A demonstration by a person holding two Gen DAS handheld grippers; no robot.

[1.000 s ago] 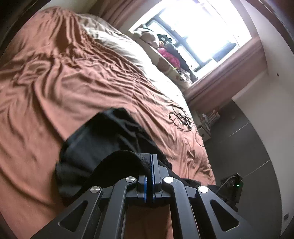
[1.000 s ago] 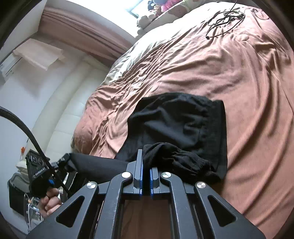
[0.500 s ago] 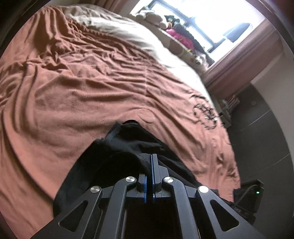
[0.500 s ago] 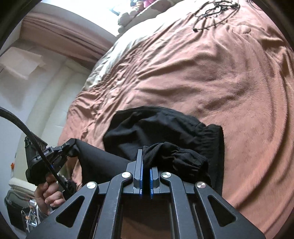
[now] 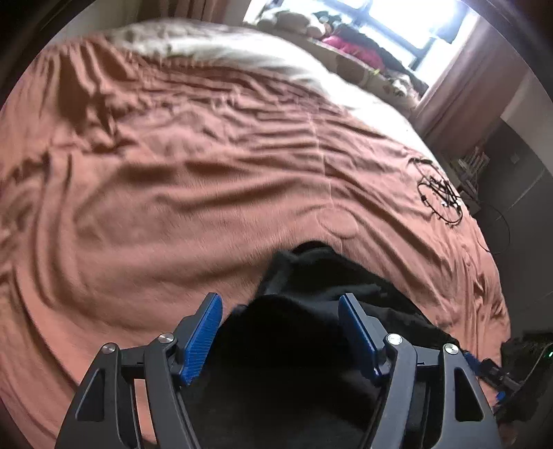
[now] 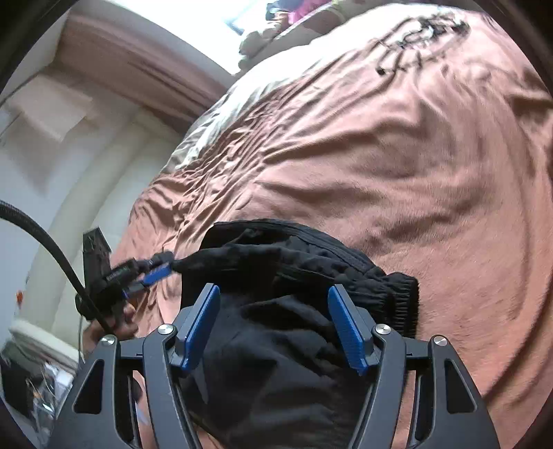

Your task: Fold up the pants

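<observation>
The black pants (image 5: 311, 331) lie bunched in a folded pile on the brown bedspread (image 5: 193, 193), near its front edge. My left gripper (image 5: 280, 307) is open, its blue pads wide apart just above the black cloth and holding nothing. In the right wrist view the pants (image 6: 297, 276) show their ribbed elastic cuff (image 6: 397, 304) at the right. My right gripper (image 6: 274, 300) is open above the pile and empty. The left gripper's blue tips (image 6: 155, 273) show at the pile's left edge.
A tangle of black cable (image 5: 440, 197) lies on the bed at the right; it also shows in the right wrist view (image 6: 421, 38). Pillows and soft toys (image 5: 304, 27) sit by the window. The bed's right edge drops to dark floor (image 5: 518, 241).
Both grippers were shut on the pants' cloth; both have now opened and let it go. The cloth has dropped onto the pile on the bed.
</observation>
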